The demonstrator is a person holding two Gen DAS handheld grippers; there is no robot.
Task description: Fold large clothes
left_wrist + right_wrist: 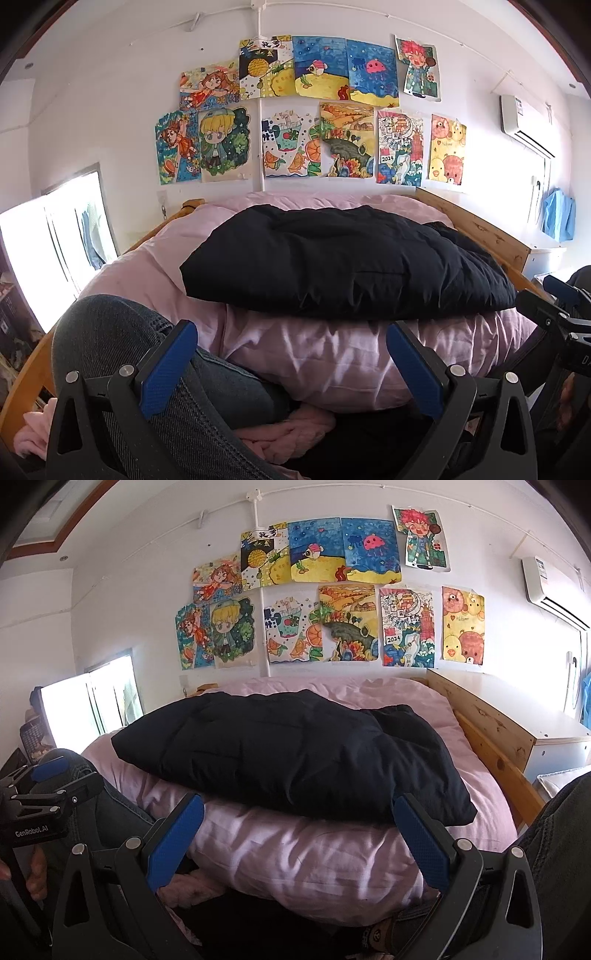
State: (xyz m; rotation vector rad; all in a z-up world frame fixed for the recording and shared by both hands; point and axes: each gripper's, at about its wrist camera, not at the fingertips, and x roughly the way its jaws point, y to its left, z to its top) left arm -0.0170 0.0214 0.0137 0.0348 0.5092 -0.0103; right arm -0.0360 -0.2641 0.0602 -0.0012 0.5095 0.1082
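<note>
A large black padded jacket (343,262) lies in a folded bundle on a heaped pink duvet (325,354) on the bed. It also shows in the right wrist view (288,760). My left gripper (291,332) is open and empty, held low in front of the duvet, short of the jacket's near edge. My right gripper (299,805) is open and empty, just below the jacket's near edge; its right fingertip (402,805) overlaps the jacket's near right corner in the view. Each gripper shows at the edge of the other's view.
The bed has a wooden frame (491,749) on the right, with a white cabinet (554,738) beyond. Children's drawings (314,114) cover the back wall. A bright window (48,243) is at left. The person's knee in grey jeans (110,332) is at lower left.
</note>
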